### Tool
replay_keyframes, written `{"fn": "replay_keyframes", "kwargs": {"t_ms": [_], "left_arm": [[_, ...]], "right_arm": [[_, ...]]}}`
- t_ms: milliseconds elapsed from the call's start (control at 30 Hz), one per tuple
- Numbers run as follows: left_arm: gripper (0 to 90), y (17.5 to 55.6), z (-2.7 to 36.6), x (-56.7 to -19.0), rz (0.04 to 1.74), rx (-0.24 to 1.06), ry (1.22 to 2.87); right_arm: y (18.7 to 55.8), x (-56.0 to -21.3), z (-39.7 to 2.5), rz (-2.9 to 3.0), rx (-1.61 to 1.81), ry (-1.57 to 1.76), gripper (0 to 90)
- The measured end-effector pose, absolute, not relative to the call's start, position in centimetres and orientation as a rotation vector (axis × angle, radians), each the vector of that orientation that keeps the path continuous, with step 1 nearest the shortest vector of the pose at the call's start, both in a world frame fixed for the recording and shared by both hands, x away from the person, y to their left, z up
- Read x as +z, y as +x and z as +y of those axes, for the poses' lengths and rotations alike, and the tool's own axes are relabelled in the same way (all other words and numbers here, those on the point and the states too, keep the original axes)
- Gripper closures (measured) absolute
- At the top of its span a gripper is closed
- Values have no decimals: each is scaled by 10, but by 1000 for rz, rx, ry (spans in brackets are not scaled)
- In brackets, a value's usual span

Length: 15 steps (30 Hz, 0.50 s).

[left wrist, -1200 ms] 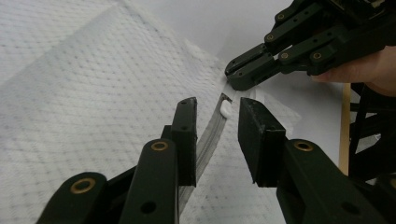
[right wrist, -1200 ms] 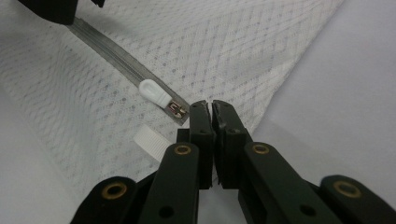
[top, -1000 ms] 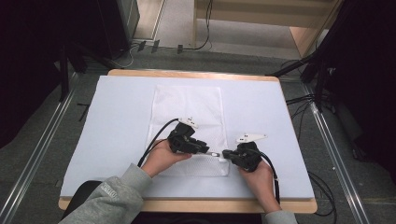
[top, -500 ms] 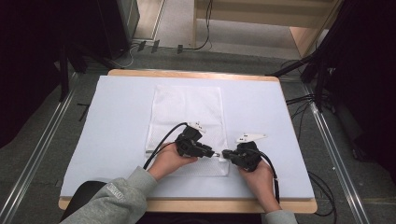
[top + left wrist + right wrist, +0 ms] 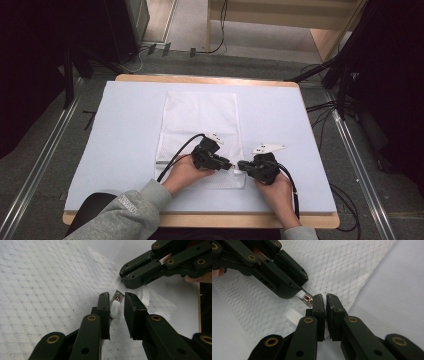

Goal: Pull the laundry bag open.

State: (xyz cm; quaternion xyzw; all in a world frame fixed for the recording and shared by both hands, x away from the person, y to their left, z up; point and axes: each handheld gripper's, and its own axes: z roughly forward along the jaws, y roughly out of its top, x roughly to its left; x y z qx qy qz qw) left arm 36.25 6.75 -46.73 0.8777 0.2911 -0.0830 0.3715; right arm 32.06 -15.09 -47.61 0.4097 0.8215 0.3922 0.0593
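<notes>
From the high view, a white rectangular mesh laundry bag (image 5: 200, 135) is lying flat on the pale blue table cover (image 5: 115, 150), and both hands are working at the bag's near edge: the left gripper (image 5: 229, 164) and the right gripper (image 5: 242, 165) are meeting tip to tip just above the bag's near right corner, almost touching. In the left gripper view, the left jaws are standing slightly apart around a small copper-coloured zipper slider with a white plastic pull tab (image 5: 116, 305) on the bag, the tab sitting between them; whether they are actually pressing it is hard to tell. In the right gripper view, the right jaws are nearly closed, seemingly pinching the bag's fabric edge (image 5: 325, 336) just beside the slider, though the contact itself is hidden. The step in hand looks like working the bag's zipper. The next move is probably calling for the left jaws to close firmly on the tab while the right gripper is anchoring the fabric.
</notes>
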Motion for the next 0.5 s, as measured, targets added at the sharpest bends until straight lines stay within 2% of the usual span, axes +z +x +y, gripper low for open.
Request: {"fn": "replay_keyframes", "kwargs": {"t_ms": [367, 500], "left_arm": [[857, 358, 60, -471, 705, -186, 2267], [874, 361, 62, -472, 719, -225, 2254]], "right_arm": [[320, -476, -151, 2486, 1188, 1242, 872], [320, -476, -151, 2488, 1189, 1237, 871]]}}
